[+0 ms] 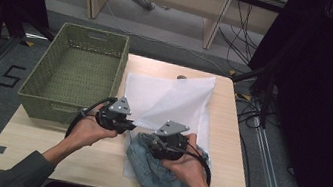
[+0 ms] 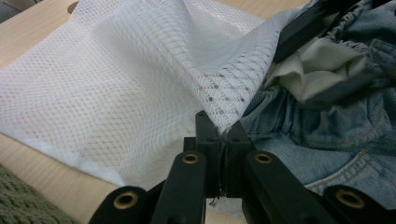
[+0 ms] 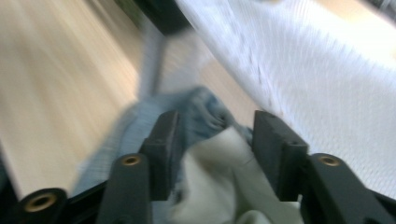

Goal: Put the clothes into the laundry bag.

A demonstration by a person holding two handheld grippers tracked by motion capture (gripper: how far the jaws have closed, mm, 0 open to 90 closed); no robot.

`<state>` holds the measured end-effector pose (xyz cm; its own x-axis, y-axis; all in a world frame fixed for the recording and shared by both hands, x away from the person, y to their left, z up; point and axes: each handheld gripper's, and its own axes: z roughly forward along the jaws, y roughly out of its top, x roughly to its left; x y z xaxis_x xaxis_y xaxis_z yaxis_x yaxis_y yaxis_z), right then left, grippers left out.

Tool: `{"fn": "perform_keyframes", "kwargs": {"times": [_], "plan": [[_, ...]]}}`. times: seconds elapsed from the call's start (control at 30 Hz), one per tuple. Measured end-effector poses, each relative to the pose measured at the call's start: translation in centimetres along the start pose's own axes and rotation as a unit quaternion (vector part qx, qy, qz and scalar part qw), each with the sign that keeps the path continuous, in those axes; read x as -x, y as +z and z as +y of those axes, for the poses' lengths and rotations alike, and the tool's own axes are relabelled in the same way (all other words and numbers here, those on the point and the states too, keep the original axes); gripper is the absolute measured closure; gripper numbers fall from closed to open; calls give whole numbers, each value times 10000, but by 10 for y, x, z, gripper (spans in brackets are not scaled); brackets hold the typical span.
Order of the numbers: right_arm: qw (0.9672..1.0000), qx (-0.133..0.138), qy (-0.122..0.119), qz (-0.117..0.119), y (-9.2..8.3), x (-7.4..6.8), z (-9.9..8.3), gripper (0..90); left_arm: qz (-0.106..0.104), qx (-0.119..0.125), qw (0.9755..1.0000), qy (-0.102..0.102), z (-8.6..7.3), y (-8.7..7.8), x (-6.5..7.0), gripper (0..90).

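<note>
Lower centre of the high view: left gripper (image 1: 125, 126) jaws are pinching shut on the edge of the white mesh laundry bag (image 1: 173, 99), lifting it open. Right gripper (image 1: 158, 145) jaws are standing partly open around a bunch of denim garment (image 1: 161, 176), pads not clearly pressing. Judging the stuffing step underway; next move calls for feeding denim under the raised edge. Light wooden table (image 1: 45, 140), green woven basket (image 1: 77, 71) at upper left, grey floor with cables beyond.
</note>
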<state>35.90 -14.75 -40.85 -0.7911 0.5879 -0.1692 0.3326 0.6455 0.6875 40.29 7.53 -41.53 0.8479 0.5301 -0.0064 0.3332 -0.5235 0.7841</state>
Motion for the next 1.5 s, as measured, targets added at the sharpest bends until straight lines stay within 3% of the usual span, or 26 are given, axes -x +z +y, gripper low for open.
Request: {"fn": "perform_keyframes", "kwargs": {"times": [0.07,0.1,0.13,0.2,0.27,0.37,0.43,0.47,0.5,0.53,0.57,0.67,0.7,0.73,0.77,0.8,0.93,0.97,1.07,1.1,1.13,1.17,1.37,1.43,1.47,1.5], "plan": [[9996,193,-115,141,-6,-9,-1,500,-5,-15,10000,-20,0,0,-1,874],[9979,199,2,610,-3,-19,-6,487,-2,-25,10000,8,-1,0,-2,874],[9972,136,0,729,0,-25,-9,480,-9,-15,10000,-33,-1,0,-2,874],[9972,90,26,744,5,-30,-11,469,-9,-4,10000,-16,-1,0,-2,873],[9963,-133,-160,834,15,-38,-12,450,-25,26,10000,-57,-1,1,-3,873],[9967,-259,-66,772,26,-48,-12,432,-15,72,9999,-129,-1,3,-3,872],[9956,-639,-435,526,37,-52,-17,449,-52,24,10000,-82,-1,2,-4,873],[9929,-886,-607,516,43,-54,-20,511,-36,61,9999,-123,-1,3,-3,872],[9929,-886,-607,516,43,-54,-20,511,-36,61,9999,-123,-1,3,-3,873],[9888,-1043,-956,483,49,-53,-22,693,-16,-12,10000,-5,-2,2,-3,873],[9893,-972,-990,443,48,-50,-20,760,-16,-12,10000,-5,-2,2,-3,873],[9906,-855,-964,451,41,-38,-15,822,-74,165,9997,-145,0,1,-2,875],[9960,-614,-610,208,32,-26,-13,838,-70,182,9998,-104,2,-1,0,876],[9960,-614,-610,208,32,-26,-13,838,-70,182,9998,-104,2,-1,0,876],[9979,-497,-365,176,24,-9,-8,843,-67,180,9998,7,4,-3,3,876],[9985,-458,-295,100,22,-4,-6,845,-89,171,9998,59,6,-4,4,877],[9992,-282,-258,-85,14,10,4,852,-214,312,9993,31,9,-5,7,877],[9995,-103,-198,-212,15,14,12,852,-202,307,9993,-5,11,-5,9,877],[9995,-26,-189,-253,22,17,13,848,-192,326,9993,42,12,-6,7,877],[9994,-156,-174,-245,43,18,5,832,-149,280,9995,13,9,-5,6,876],[9994,-156,-174,-245,43,18,5,832,-149,280,9995,13,9,-5,6,877],[9997,-209,154,-45,59,16,-5,803,-111,195,9997,28,5,-5,1,876],[9998,-23,217,7,49,19,-1,720,-107,127,9994,-301,-8,3,-9,819],[9998,-18,210,45,48,19,-3,714,-47,97,9996,-260,-9,2,-9,773],[9999,-90,46,-35,46,22,-4,703,-6,148,9993,-330,-10,1,-8,741],[9999,-79,93,-18,46,22,-4,694,59,159,9992,-365,-11,-1,-6,696]]}}
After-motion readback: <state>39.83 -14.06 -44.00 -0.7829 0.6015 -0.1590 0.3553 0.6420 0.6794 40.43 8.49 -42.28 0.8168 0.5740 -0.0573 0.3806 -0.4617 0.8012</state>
